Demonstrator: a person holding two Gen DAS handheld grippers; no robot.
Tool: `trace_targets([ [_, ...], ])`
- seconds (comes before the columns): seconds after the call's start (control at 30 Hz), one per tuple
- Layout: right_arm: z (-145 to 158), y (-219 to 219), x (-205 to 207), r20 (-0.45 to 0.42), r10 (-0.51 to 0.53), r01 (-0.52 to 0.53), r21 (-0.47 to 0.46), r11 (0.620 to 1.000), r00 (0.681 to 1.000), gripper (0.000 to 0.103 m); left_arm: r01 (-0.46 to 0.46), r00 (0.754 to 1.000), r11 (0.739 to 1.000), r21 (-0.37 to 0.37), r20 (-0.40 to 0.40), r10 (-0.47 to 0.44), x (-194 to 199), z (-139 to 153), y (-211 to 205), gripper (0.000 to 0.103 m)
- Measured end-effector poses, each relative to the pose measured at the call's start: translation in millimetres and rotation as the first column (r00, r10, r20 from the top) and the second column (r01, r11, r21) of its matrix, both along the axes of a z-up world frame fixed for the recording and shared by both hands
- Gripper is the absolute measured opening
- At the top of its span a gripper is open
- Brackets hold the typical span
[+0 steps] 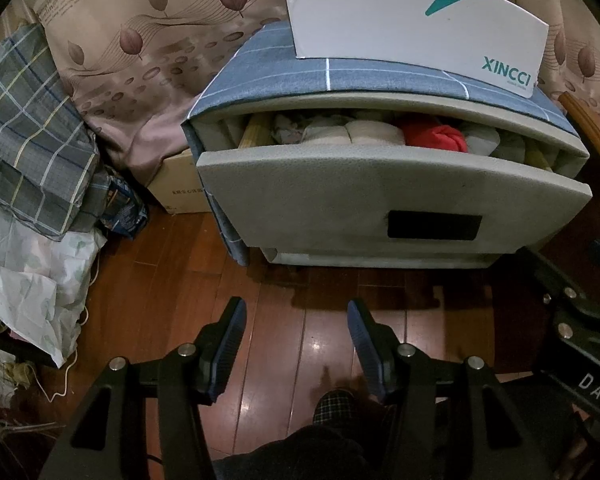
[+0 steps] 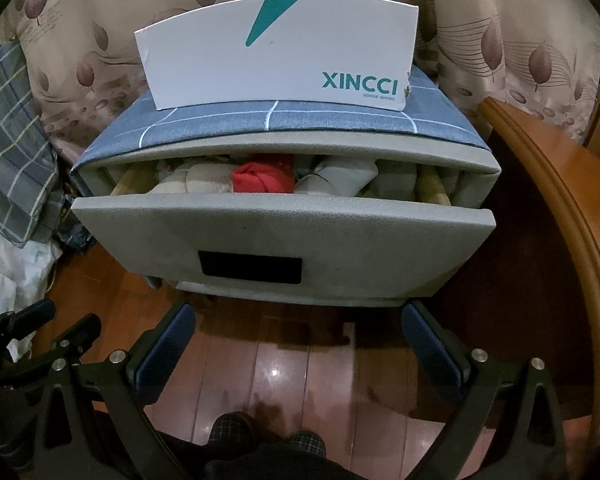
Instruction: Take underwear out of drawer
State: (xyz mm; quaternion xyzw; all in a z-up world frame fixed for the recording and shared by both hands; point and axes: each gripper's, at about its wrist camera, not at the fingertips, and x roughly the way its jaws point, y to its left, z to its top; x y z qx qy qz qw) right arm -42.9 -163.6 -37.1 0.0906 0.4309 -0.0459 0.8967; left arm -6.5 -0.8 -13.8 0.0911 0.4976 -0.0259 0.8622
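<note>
A grey fabric drawer (image 1: 340, 204) (image 2: 284, 236) stands pulled partly out of a low cabinet with a blue checked top. Folded underwear fills it: a red piece (image 1: 436, 138) (image 2: 262, 178) among beige (image 1: 374, 134) and pale grey pieces (image 2: 340, 178). A dark slot handle (image 1: 434, 227) (image 2: 250, 267) sits in the drawer front. My left gripper (image 1: 297, 312) hangs open over the wooden floor, short of the drawer, with nothing between its fingers. My right gripper (image 2: 298, 316) is open wide just below the drawer front, also empty.
A white XINCCI shoe box (image 1: 416, 20) (image 2: 276, 56) rests on the cabinet top. Checked bedding (image 1: 28, 132) and white bags pile up at the left, with a cardboard box (image 1: 180, 184) beside the cabinet. A curved wooden rail (image 2: 572, 216) runs along the right. Slippered feet (image 2: 268, 436) show below.
</note>
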Motion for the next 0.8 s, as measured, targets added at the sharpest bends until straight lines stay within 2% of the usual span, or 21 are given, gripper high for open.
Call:
trace_targets([
  [0.8,-1.0,0.1,0.9,-0.006,0.004,-0.004,0.001,1.000,1.000,0.102,-0.001,1.000,1.000,0.002,-0.002,0.001,-1.9,-0.4,0.1,0.054],
])
